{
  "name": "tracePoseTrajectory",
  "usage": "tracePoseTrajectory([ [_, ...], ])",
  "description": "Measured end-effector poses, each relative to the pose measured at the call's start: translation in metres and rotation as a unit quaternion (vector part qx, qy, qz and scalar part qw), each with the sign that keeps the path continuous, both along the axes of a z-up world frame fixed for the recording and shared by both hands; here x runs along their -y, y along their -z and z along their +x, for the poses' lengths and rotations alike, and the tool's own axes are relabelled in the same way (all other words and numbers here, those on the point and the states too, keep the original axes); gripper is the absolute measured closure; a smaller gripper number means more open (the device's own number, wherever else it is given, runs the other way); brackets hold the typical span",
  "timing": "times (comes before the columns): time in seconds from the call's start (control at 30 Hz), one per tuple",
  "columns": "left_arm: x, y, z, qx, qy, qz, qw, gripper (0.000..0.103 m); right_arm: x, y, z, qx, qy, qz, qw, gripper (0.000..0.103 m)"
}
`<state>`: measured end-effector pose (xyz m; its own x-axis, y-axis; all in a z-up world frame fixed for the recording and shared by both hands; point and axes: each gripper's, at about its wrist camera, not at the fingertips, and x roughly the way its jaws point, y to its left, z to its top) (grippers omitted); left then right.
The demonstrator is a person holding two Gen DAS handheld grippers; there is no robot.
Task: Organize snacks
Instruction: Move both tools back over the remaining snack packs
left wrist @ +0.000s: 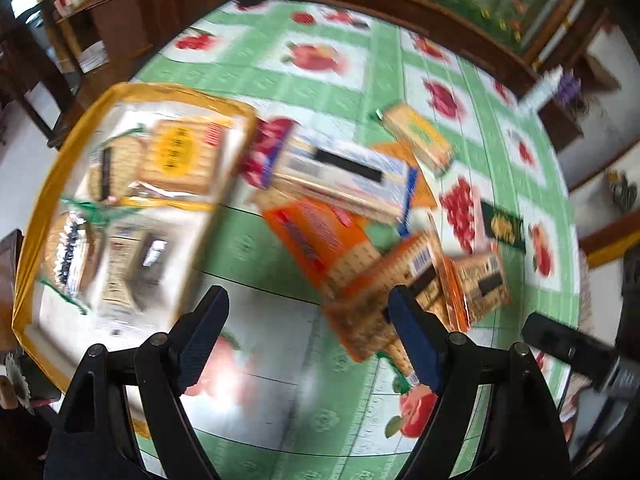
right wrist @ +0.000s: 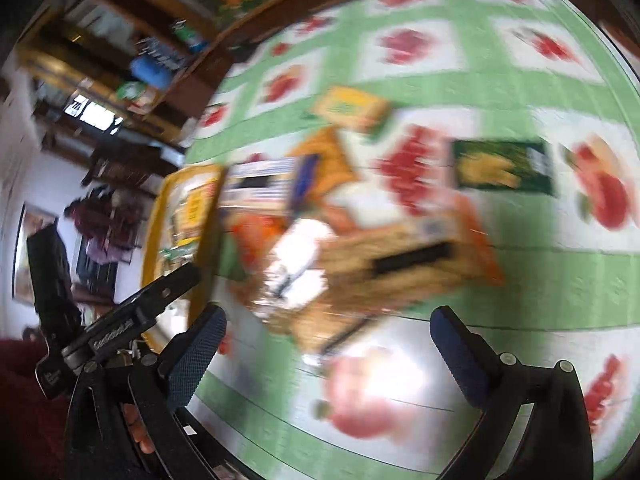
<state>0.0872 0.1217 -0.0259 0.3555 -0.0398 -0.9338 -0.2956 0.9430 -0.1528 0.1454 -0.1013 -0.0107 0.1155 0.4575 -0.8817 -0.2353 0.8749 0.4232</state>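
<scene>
Snack packets [left wrist: 352,216] lie heaped on the worktop [left wrist: 248,240] right of a yellow tray [left wrist: 36,216]; both tongs, left [left wrist: 308,332] and right [right wrist: 328,356], gape wide, empty.

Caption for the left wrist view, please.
Open left hand-held gripper above a fruit-print tablecloth, with a yellow-rimmed tray partly filled and loose snack packs piled beside it.

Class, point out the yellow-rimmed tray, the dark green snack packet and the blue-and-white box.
yellow-rimmed tray [left wrist: 60,152]: left wrist view, left rim.
dark green snack packet [right wrist: 502,166]: right wrist view, packet face.
blue-and-white box [left wrist: 348,176]: left wrist view, top face.
</scene>
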Motion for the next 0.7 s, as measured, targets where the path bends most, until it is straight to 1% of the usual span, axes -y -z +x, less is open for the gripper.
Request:
tracePoseTrajectory([
  [0.1,0.015,0.003,0.012,-0.006,0.016,0.024,0.9996,0.021,0.027,0.010,0.016,-0.031,0.023,-0.013,0.999,0.000],
  [0.13,0.018,0.003,0.016,-0.009,0.020,0.032,0.9993,0.021,0.033,0.013,0.022,-0.034,0.033,-0.010,0.999,0.000],
  [0.2,0.020,0.003,0.021,-0.013,0.021,0.044,0.9987,0.021,0.035,0.017,0.034,-0.039,0.034,-0.017,0.999,0.000],
  [0.23,0.018,0.002,0.021,-0.013,0.015,0.043,0.9989,0.021,0.031,0.019,0.041,-0.033,0.023,-0.035,0.999,0.000],
  [0.33,0.010,-0.001,0.016,-0.008,0.000,0.021,0.9997,0.021,0.011,0.029,0.056,-0.027,-0.033,-0.082,0.996,0.000],
  [0.43,0.003,-0.001,0.013,-0.011,-0.009,0.010,0.9998,0.021,-0.004,0.034,0.071,-0.010,-0.051,-0.093,0.994,0.000],
  [0.47,0.002,-0.001,0.012,-0.011,-0.011,0.010,0.9998,0.021,-0.008,0.035,0.076,-0.002,-0.044,-0.093,0.995,0.000],
  [0.5,0.000,-0.002,0.011,-0.010,-0.014,0.016,0.9997,0.021,-0.011,0.040,0.081,-0.007,-0.043,-0.097,0.994,0.000],
  [0.53,0.000,-0.003,0.010,-0.008,-0.013,0.022,0.9996,0.021,-0.014,0.048,0.085,-0.021,-0.043,-0.114,0.992,0.000],
  [0.6,-0.001,-0.005,0.009,-0.004,-0.011,0.038,0.9992,0.021,-0.013,0.057,0.090,-0.017,-0.038,-0.164,0.986,0.000],
  [0.63,0.000,-0.006,0.011,-0.001,-0.006,0.043,0.9991,0.021,-0.013,0.059,0.090,-0.016,-0.042,-0.177,0.983,0.000],
  [0.7,0.003,-0.006,0.017,0.004,0.020,0.038,0.9991,0.021,-0.008,0.060,0.085,-0.016,-0.052,-0.209,0.976,0.000],
])
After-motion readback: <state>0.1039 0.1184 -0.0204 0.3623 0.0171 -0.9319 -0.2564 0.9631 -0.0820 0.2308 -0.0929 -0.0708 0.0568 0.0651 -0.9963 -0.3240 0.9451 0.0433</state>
